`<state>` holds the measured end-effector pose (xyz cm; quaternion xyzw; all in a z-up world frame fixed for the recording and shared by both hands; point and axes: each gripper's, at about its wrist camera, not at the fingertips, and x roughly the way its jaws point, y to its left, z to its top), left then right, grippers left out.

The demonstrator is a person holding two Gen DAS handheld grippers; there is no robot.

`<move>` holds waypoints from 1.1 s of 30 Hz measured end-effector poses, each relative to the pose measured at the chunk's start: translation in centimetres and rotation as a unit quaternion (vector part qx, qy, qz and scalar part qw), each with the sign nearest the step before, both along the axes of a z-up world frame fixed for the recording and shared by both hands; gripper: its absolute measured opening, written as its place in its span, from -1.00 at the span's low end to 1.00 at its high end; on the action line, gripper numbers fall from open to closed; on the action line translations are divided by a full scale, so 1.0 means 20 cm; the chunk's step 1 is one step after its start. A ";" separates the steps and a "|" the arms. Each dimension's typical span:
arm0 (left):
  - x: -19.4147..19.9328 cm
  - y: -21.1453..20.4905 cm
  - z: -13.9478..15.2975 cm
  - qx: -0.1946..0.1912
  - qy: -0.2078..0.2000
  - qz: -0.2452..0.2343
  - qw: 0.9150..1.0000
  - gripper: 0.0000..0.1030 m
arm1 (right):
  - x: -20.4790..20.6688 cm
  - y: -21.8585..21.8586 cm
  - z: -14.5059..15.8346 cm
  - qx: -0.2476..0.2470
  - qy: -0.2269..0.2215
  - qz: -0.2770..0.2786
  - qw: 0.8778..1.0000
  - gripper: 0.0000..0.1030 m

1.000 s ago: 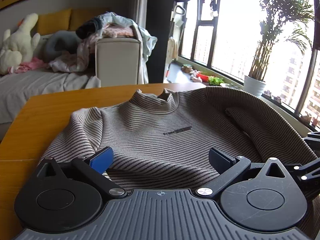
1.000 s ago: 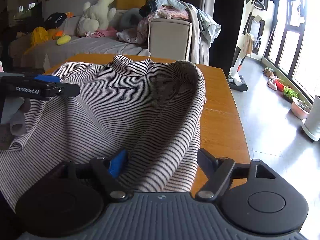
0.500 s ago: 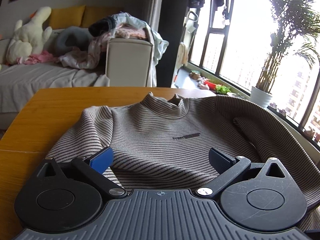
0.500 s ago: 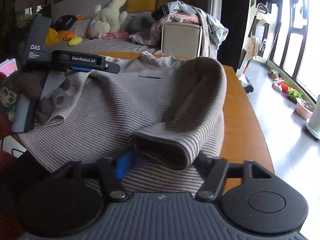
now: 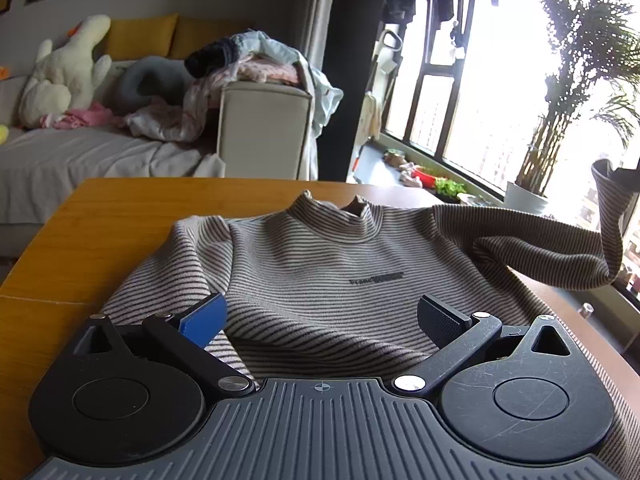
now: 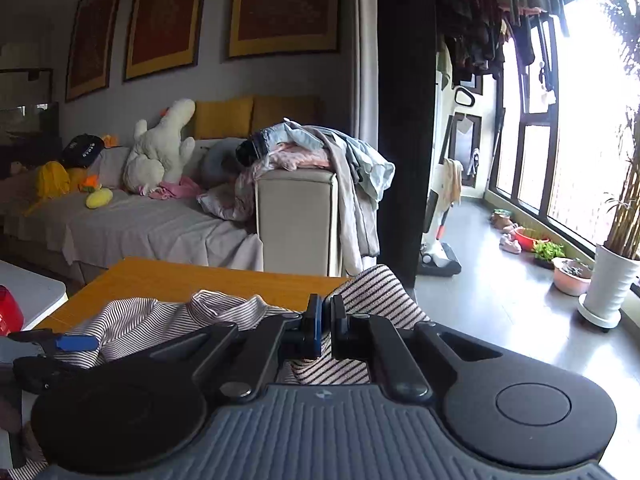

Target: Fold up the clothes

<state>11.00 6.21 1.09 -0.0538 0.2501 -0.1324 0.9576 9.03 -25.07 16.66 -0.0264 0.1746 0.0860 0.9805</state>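
Sleeve (image 6: 370, 288) of the striped sweater (image 5: 320, 264) sits pinched in my right claw (image 6: 327, 322), whose jaws have just been closing and now press together on the cuff, lifted clear of the desk (image 5: 100, 220). My left claw (image 5: 320, 320) stays spread wide, low over the sweater's near hem, gripping nothing. The sweater lies front-up on the desk, collar at the far side, its right sleeve drawn up and out to the right.

The striped sweater (image 5: 320, 264) is soft ribbed knit cloth; the table (image 5: 100, 232) smooth, faintly glossy wood; each tool (image 5: 320, 320) matt black plastic, scuffed, with shiny metal rivets.
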 end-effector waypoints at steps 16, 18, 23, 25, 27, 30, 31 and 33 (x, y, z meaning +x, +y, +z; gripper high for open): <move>0.01 0.02 -0.01 -0.018 0.014 0.002 1.000 1.00 | 0.31 0.37 0.17 -0.010 -0.040 0.106 0.993 -0.99; 0.01 0.02 0.00 -0.021 0.015 0.003 1.000 1.00 | 0.31 0.40 0.15 -0.011 -0.033 0.112 0.993 -0.98; 0.02 0.04 -0.01 -0.032 0.019 0.004 0.999 1.00 | 0.19 0.30 0.05 -0.019 0.004 0.092 0.996 -0.98; 0.03 0.04 -0.01 -0.034 0.022 0.004 0.999 1.00 | 0.09 0.23 0.00 -0.029 0.015 0.075 0.997 -0.93; 0.03 0.04 0.00 -0.034 0.023 0.004 0.999 1.00 | -0.02 0.14 -0.06 -0.026 0.034 0.053 0.998 -0.65; 0.03 0.04 -0.01 -0.035 0.023 0.004 0.999 1.00 | -0.19 0.01 -0.16 -0.012 0.063 0.006 0.998 0.07; 0.03 0.03 -0.01 -0.035 0.024 0.005 0.999 1.00 | -0.24 -0.03 -0.20 -0.009 0.072 -0.011 0.997 0.11; 0.03 0.03 -0.01 -0.034 0.024 0.005 0.999 1.00 | -0.33 -0.12 -0.28 0.015 0.098 -0.048 0.994 0.12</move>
